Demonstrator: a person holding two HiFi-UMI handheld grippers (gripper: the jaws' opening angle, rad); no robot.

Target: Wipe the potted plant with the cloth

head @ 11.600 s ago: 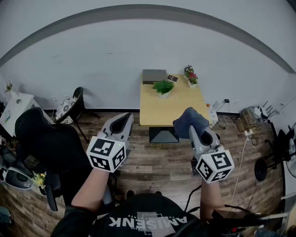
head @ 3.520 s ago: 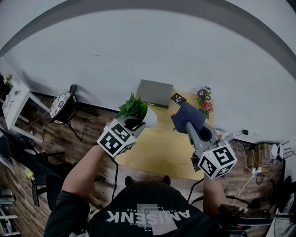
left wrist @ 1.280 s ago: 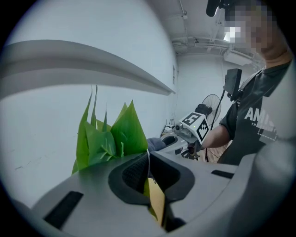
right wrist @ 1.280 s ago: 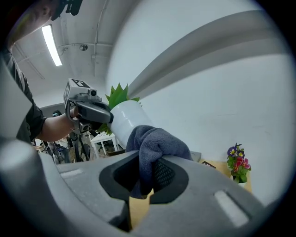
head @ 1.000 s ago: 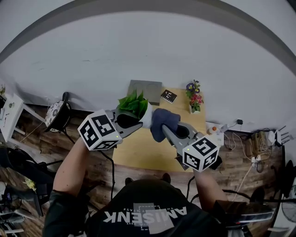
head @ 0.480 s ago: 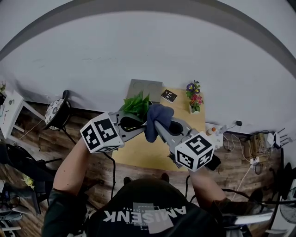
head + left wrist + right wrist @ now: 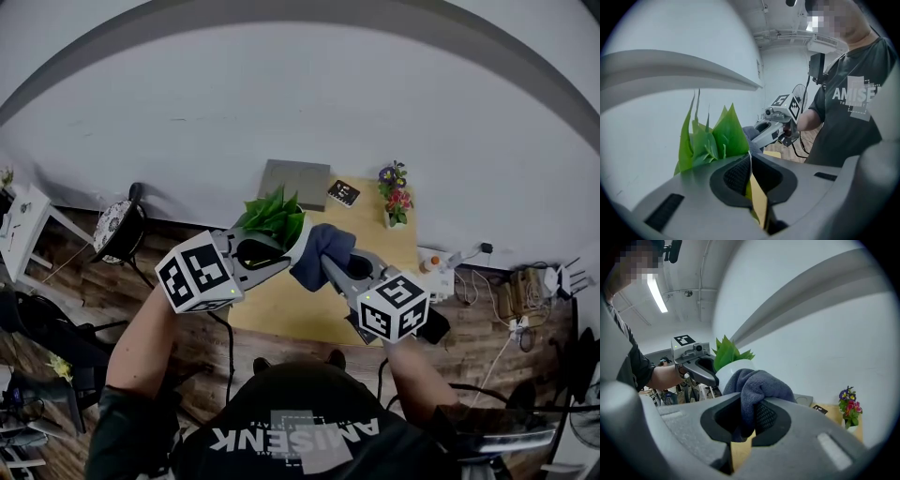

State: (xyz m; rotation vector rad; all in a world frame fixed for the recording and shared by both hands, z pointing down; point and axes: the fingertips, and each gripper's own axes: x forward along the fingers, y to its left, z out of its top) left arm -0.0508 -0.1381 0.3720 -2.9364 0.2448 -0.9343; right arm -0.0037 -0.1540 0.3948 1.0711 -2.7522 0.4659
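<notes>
Where the person's forearms reach out over the near edge of the yellow table (image 7: pixel 281 309), each hand carries one gripper.

Left gripper (image 7: pixel 750 161): jaws clenched tight on the thin white rim of the potted plant (image 7: pixel 274 217). The plant is held up off the tabletop, above the table's left part. Its green leaves rise just beyond the jaw tips.

Right gripper (image 7: pixel 751 408): jaws clamped on a dark blue-grey cloth (image 7: pixel 759 380). A bunched fold stands up past the pads and a loose end hangs below them.

Cloth position: in the head view it lies against the right side of the white pot (image 7: pixel 732 370), between the two grippers. The two grippers converge on the pot from opposite sides.

Far end of the table: a flat grey box (image 7: pixel 296 179) at the back left, a small dark card (image 7: pixel 343 194) just beside it, and a flowering plant (image 7: pixel 394 192) near the back right corner. A pale wall stands behind them.

Left of the table, a dark chair (image 7: pixel 117 225) stands on the wooden floor, well apart from the work.
</notes>
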